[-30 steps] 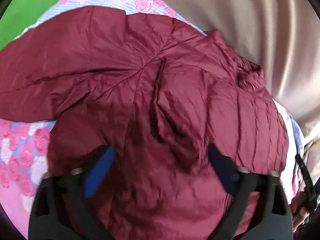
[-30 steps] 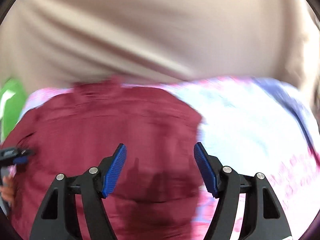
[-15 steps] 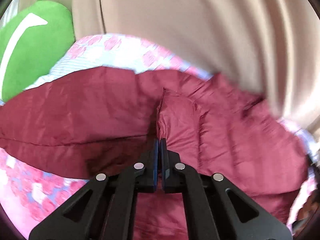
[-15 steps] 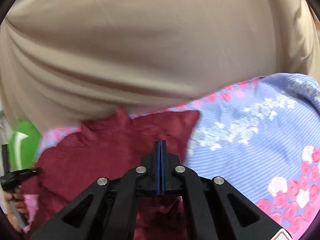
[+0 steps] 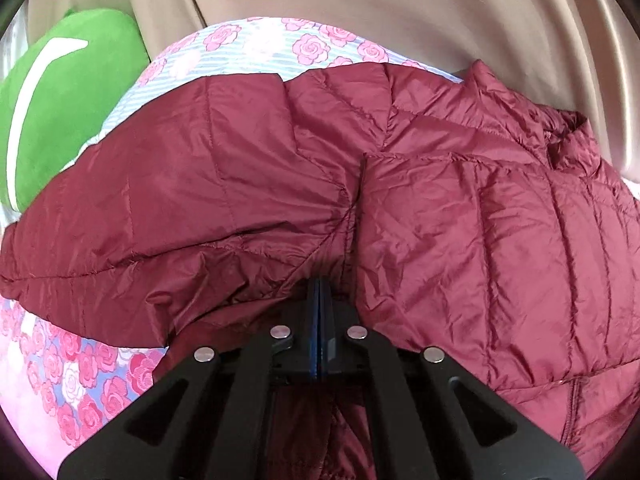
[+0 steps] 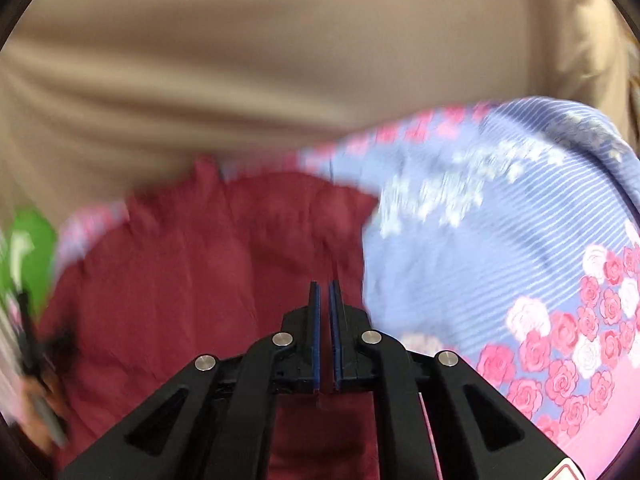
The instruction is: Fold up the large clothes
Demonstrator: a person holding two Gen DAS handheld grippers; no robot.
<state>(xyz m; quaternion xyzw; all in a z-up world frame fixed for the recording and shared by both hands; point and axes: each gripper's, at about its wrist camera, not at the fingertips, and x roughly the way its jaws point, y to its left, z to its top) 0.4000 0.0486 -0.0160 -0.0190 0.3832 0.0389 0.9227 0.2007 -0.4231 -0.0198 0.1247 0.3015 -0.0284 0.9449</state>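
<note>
Pinching done: your left gripper (image 5: 320, 292) went wide to clamped on maroon jacket (image 5: 460, 220) beside its sleeve seam; right gripper (image 6: 324, 300) reopening slightly, grip unclear. Jacket on floral bedsheet (image 6: 500, 240); fold can start.

Maroon quilted jacket (image 5: 440, 220), rose-patterned sheet (image 5: 304, 46)

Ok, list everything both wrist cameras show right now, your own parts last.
Quilted maroon puffer jacket: one, dark red, spread on the bed, sleeve out to the left.
Floral bedsheet: one, blue-striped with pink and white roses, under the jacket.
Green plush cushion: one, green with a white stripe, far left by the curtain.
Beige curtain: one, tan, behind the bed.
Left gripper: black with blue pads, shut, fabric bunched at its tips.
Right gripper: black with blue pads, jaws opening, a narrow gap, over the jacket.
</note>
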